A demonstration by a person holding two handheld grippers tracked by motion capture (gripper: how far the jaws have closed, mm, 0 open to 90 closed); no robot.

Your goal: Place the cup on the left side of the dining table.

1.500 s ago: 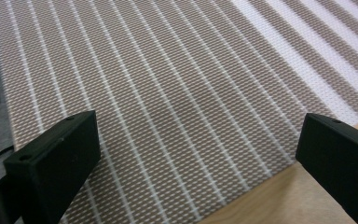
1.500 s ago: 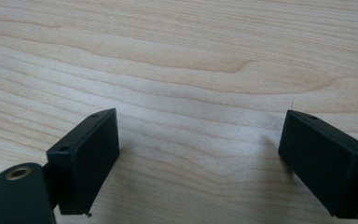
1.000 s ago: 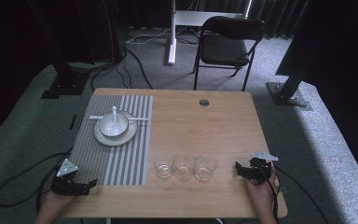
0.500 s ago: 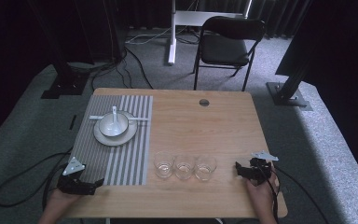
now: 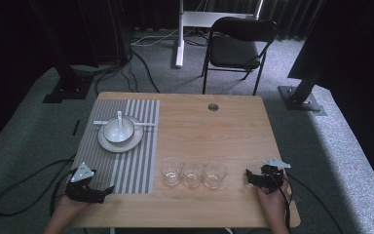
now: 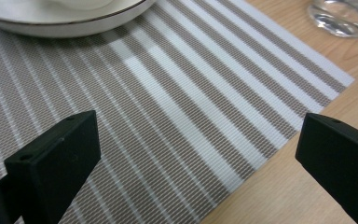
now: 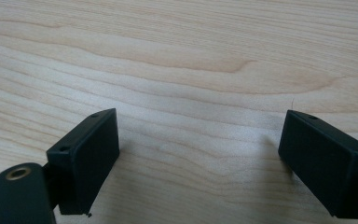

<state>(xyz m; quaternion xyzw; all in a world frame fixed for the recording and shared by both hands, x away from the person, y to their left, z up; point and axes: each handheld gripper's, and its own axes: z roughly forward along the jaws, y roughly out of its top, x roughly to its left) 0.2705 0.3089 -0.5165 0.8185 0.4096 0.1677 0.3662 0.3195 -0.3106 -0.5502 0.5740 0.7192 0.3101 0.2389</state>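
A striped grey-and-white placemat (image 5: pixel 135 161) covers the table's left side, and a white plate (image 5: pixel 108 142) on it carries a white bowl (image 5: pixel 118 129) with a spoon in it. Three clear glasses (image 5: pixel 193 173) stand in a row near the front middle. My left gripper (image 5: pixel 106 191) rests open at the placemat's front left corner; in the left gripper view its jaws stand wide apart over the placemat (image 6: pixel 168 107), with the plate's rim (image 6: pixel 74 25) and one glass (image 6: pixel 342 16) beyond. My right gripper (image 5: pixel 249 176) lies open on bare wood right of the glasses, nothing between its jaws.
The wooden table (image 5: pixel 214 131) has a round cable hole (image 5: pixel 213 107) near its far edge. A black folding chair (image 5: pixel 237 48) and a white stand (image 5: pixel 179 34) are behind the table. Cables (image 5: pixel 24 185) trail from the grippers over the grey carpet.
My left gripper has moved right and slightly forward, from the table's left edge onto the placemat's front corner. The right gripper has stayed put.
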